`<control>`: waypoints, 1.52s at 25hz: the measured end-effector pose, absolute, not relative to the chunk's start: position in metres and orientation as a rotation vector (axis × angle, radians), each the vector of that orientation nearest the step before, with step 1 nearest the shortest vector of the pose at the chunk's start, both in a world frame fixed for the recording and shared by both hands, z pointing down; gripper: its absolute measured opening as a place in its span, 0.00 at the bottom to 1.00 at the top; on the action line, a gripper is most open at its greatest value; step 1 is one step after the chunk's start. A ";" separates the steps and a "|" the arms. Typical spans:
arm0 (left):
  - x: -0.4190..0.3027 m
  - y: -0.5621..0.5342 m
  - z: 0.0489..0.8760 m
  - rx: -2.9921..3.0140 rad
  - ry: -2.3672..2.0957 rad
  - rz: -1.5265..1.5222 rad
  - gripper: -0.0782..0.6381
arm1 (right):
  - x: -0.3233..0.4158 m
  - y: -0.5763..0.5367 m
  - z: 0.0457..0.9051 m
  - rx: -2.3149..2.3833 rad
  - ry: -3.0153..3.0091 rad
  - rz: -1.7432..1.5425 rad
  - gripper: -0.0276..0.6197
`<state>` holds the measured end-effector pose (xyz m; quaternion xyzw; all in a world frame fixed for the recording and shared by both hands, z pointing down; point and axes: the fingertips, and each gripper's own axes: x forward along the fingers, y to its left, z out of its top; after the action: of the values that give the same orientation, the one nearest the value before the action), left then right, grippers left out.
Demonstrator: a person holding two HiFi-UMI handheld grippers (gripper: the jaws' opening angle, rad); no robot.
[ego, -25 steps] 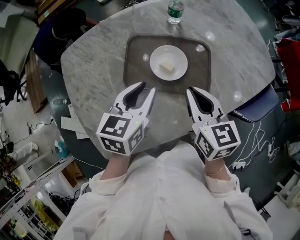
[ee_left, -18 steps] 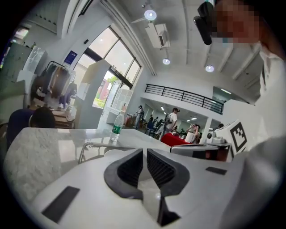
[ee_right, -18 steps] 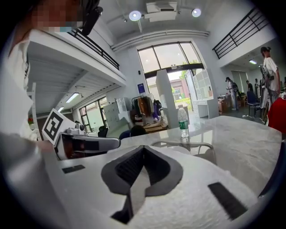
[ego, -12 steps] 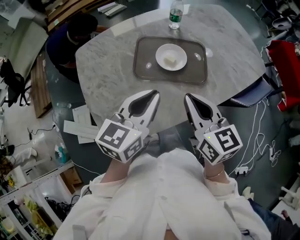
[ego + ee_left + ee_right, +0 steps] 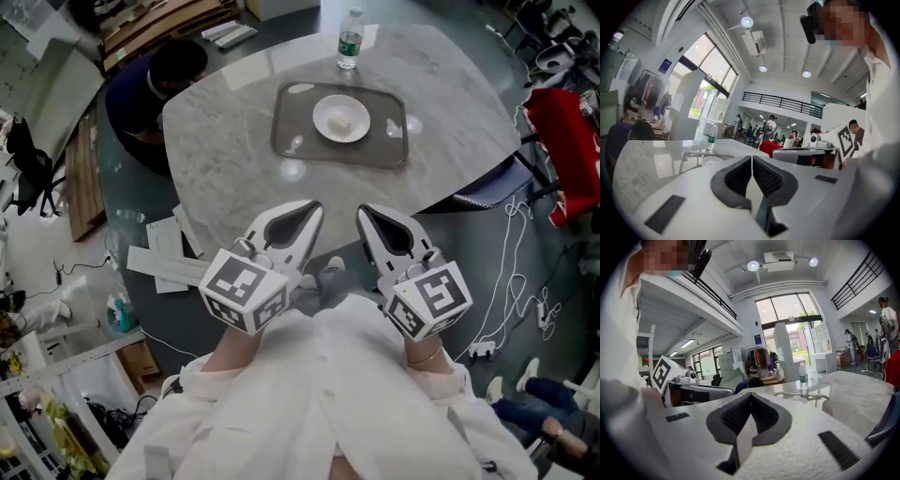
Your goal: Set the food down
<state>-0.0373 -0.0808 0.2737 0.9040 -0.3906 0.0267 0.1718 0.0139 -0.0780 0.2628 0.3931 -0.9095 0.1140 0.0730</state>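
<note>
Left gripper [image 5: 313,207]: jaws together, empty. Right gripper [image 5: 362,212]: jaws together, empty. Food [image 5: 341,122]: pale piece on white plate [image 5: 325,112], in tray [image 5: 292,122] on worktop [image 5: 220,145], well ahead of both grippers.

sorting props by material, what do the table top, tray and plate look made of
Table top: likely polished marble or a lookalike, grey-veined with glare.
Tray: seemingly smoky translucent plastic, glossy highlights.
Plate: white, glossy, perhaps ceramic.
</note>
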 end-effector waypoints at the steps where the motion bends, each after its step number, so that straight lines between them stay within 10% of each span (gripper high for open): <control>1: -0.035 -0.079 0.273 2.564 -1.106 0.074 0.14 | 0.014 -0.077 0.262 1.172 -2.735 0.341 0.05; 38: 0.012 -0.062 0.274 2.546 -1.057 0.114 0.14 | 0.038 -0.067 0.260 1.089 -2.741 0.312 0.05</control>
<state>0.0117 -0.0624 0.2743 0.9059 -0.3762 0.0406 0.1902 0.0378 -0.0667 0.2596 0.3657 -0.9207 0.1049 0.0875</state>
